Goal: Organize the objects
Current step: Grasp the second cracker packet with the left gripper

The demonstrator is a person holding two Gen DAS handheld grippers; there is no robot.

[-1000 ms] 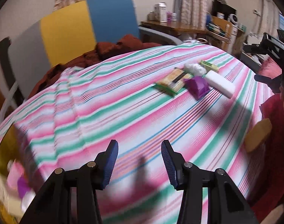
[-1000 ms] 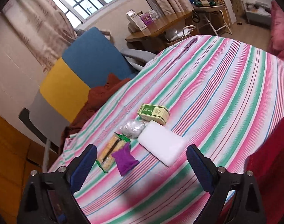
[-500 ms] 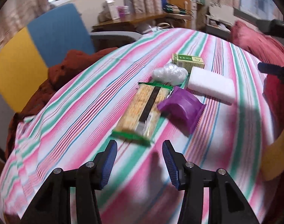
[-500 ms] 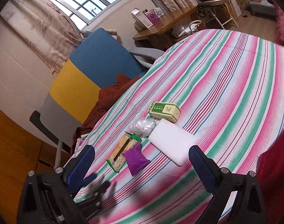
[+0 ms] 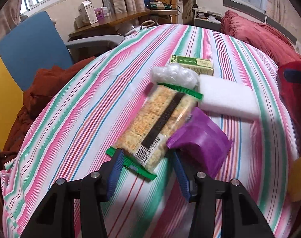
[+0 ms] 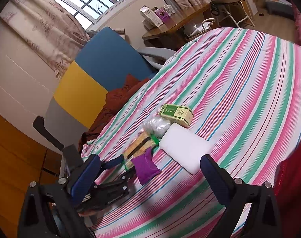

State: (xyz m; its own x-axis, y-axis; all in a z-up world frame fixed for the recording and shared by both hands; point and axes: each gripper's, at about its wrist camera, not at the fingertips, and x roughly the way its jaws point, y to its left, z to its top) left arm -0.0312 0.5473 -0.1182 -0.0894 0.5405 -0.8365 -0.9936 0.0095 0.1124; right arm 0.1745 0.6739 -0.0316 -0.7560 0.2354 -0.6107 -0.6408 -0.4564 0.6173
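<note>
Cracker pack (image 5: 159, 127) lies mid striped bedcover (image 5: 91, 103), near end between spread fingers of left gripper (image 5: 146, 170), not pinched. Purple pouch (image 5: 200, 144) covers one corner, touches white block (image 5: 225, 99). Clear bag (image 5: 174, 75) hides part of green box (image 5: 192, 63). Right gripper (image 6: 150, 176) wide apart, empty.

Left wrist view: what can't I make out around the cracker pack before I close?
- Cracker pack: printed label blurred by motion in left wrist view; whether the fingers touch it is unclear.
- Purple pouch: near edge hides the right finger's tip.
- Green box: mostly hidden behind the clear plastic wad.
- White foam block: underside unseen.
</note>
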